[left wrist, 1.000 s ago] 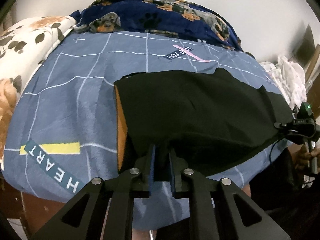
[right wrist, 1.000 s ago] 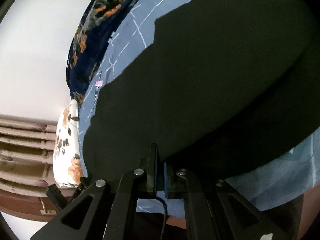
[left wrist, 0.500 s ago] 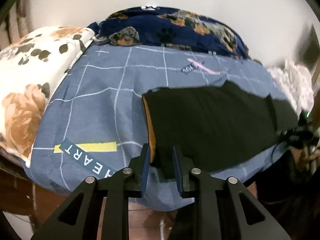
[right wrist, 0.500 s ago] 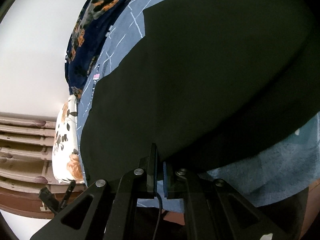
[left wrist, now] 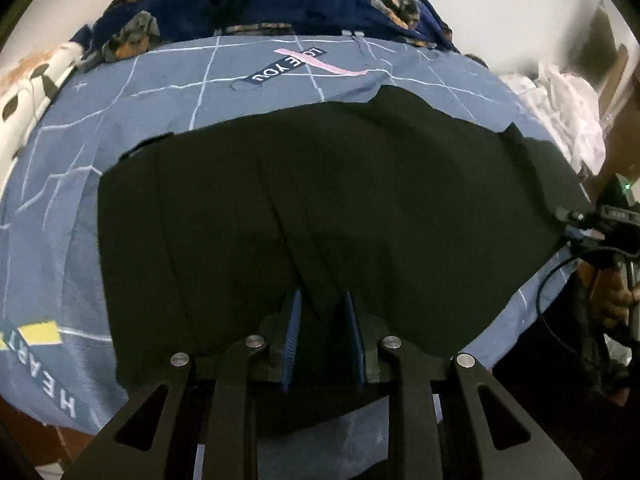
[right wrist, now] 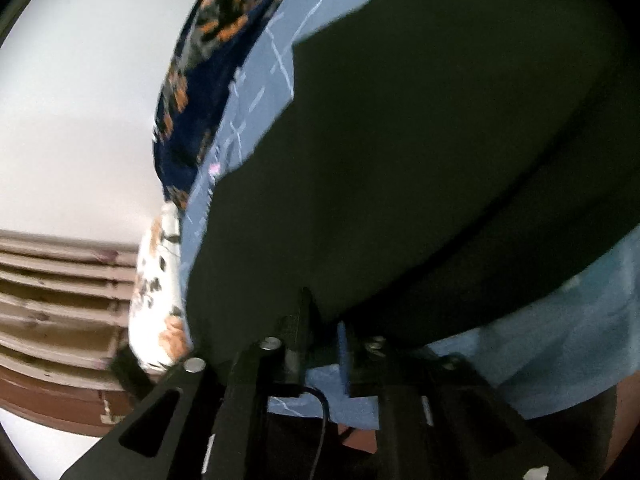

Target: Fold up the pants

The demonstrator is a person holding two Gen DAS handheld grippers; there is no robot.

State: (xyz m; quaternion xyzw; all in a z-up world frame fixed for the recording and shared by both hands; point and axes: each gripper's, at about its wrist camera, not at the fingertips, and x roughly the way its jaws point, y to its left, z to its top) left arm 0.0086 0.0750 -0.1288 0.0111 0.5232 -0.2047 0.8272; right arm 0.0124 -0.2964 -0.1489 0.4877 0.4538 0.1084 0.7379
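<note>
Lying folded on the bed (left wrist: 280,92), the pants (left wrist: 320,200) look nearly done, left gripper (left wrist: 322,336) and right gripper (right wrist: 324,344) both parted, jaws just opening off the cloth.

Ahead of the left tool (left wrist: 322,336) the pants (left wrist: 320,208) lie flat on the bed (left wrist: 160,92), nothing standing on them. Beyond, bare sheet runs to a heaped blanket (left wrist: 272,0) against the wall. A pillow (left wrist: 24,88) blocks the far left. To its right, the right tool (left wrist: 612,216) and hand (left wrist: 618,296) sit at the pants' edge, white clothes (left wrist: 560,108) piled behind.
</note>
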